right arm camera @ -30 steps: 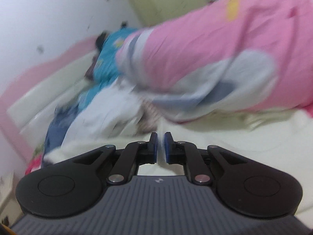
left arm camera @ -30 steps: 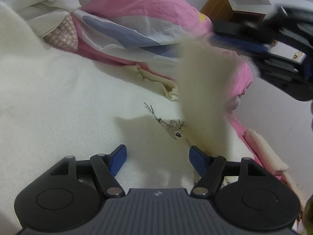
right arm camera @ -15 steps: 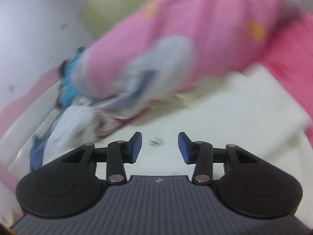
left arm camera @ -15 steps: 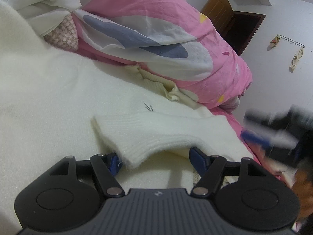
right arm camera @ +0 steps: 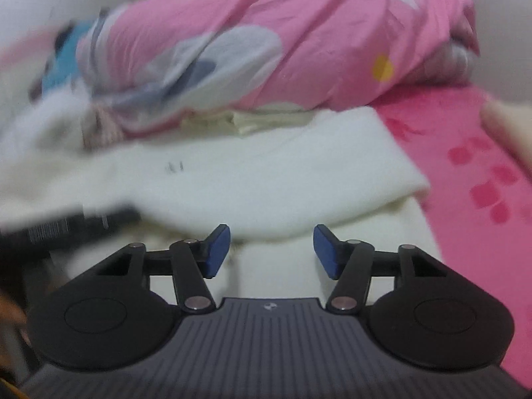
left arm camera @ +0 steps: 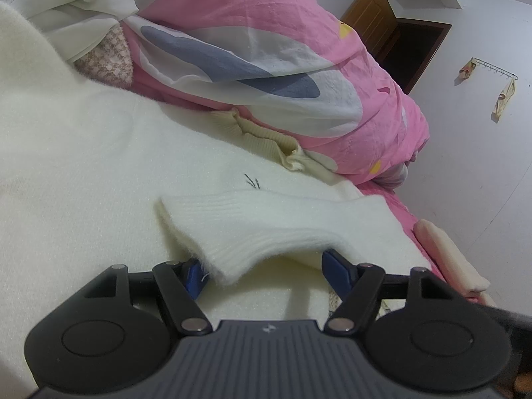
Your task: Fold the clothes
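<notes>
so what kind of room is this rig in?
Most likely a bedroom. A bunched pink duvet lies on a bed with a pink sheet, a cream sweater is spread on it, and a wooden door stands open in the white wall.

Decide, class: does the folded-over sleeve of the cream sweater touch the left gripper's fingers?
Touching. In the left wrist view the sleeve drapes over the open left gripper; its cuff edge lies on the left blue pad, white fibres clinging there. The jaws are not clamping it.

Both grippers: black ribbed body, round side discs, silver pivot screws, blue fingers (left arm camera: 335,267).
</notes>
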A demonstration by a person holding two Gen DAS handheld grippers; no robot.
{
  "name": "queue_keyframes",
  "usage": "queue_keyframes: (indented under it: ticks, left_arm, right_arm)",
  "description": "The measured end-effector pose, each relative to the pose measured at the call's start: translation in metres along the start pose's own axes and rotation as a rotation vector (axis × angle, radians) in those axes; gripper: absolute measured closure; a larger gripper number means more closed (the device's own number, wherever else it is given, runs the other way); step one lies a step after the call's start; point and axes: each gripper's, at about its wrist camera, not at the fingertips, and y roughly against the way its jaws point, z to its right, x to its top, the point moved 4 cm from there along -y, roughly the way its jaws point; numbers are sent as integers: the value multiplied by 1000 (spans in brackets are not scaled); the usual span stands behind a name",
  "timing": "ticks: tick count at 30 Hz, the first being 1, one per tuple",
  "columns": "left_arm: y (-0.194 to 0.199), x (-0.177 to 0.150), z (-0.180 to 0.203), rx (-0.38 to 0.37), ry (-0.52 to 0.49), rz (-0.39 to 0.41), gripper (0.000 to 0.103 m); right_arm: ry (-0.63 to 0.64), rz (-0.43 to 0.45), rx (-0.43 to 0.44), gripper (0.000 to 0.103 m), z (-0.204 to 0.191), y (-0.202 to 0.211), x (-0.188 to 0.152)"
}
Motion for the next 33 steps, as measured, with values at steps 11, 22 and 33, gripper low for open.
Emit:
queue_keyframes:
  ticks: [11,22,33]
  left_arm:
    - [-1,0,1,-1,3,1,30]
    - [0,0,1,0,3,0,30]
    - [27,-12,28,149,-135,-97,10]
  right_arm:
    - [124,-27,-100,20,-11,-32,-16]
    - [88,0,-96,16,-8,-35,-21]
    - [86,4,-93,16,-6,-35,-21]
